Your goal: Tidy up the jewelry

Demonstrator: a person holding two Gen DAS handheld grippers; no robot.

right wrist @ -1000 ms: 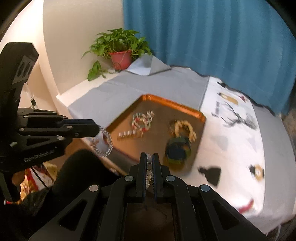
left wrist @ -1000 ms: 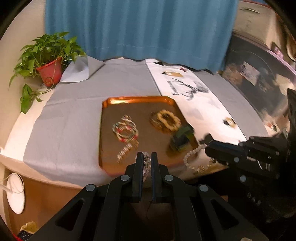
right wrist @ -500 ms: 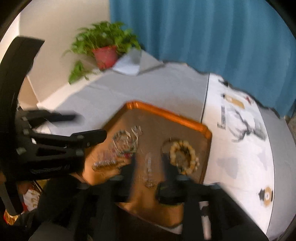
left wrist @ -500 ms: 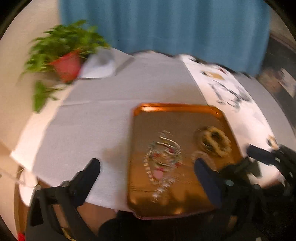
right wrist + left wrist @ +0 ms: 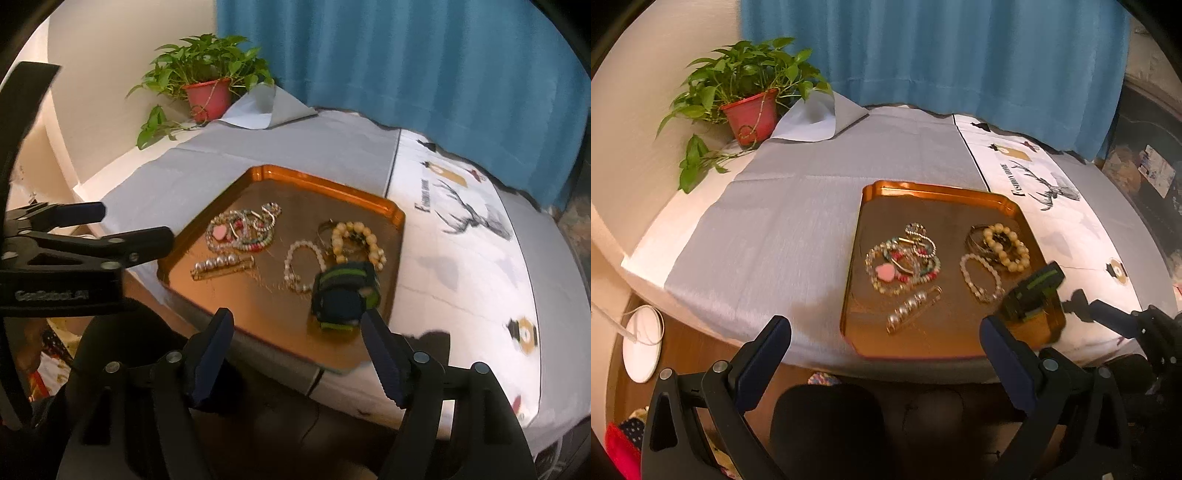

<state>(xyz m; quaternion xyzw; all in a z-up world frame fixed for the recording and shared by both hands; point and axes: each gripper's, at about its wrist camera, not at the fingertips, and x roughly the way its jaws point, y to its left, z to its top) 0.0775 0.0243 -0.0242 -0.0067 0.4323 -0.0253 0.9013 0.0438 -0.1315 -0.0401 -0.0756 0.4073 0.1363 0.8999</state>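
Observation:
An orange tray [image 5: 1015, 210] [image 5: 325, 181] lies on the table. It holds a tangle of bracelets with a pink heart [image 5: 901, 262] [image 5: 240, 230], a pearl clip [image 5: 912, 310] [image 5: 221, 264], a white bead bracelet [image 5: 980, 275] [image 5: 301, 264], a cream bead bracelet [image 5: 1006, 247] [image 5: 358, 240] and a black-green watch [image 5: 1034, 291] [image 5: 345, 295]. My left gripper [image 5: 884, 332] [image 5: 136, 224] is wide open and empty above the tray's near edge. My right gripper [image 5: 295, 319] has its jaws opening, with nothing pressed between them; the watch lies just beyond its right fingertip.
A grey cloth [image 5: 798, 221] covers the left of the table, and a white deer-print cloth [image 5: 1060, 206] the right. A potted plant [image 5: 750, 110] stands at the far left corner before a blue curtain [image 5: 960, 55]. A white round object [image 5: 641, 347] lies on the floor.
Both grippers were shut on thin bead chains a second ago and now stand open and empty. Both have sunk toward the tray. The white bead bracelet now lies in the tray.

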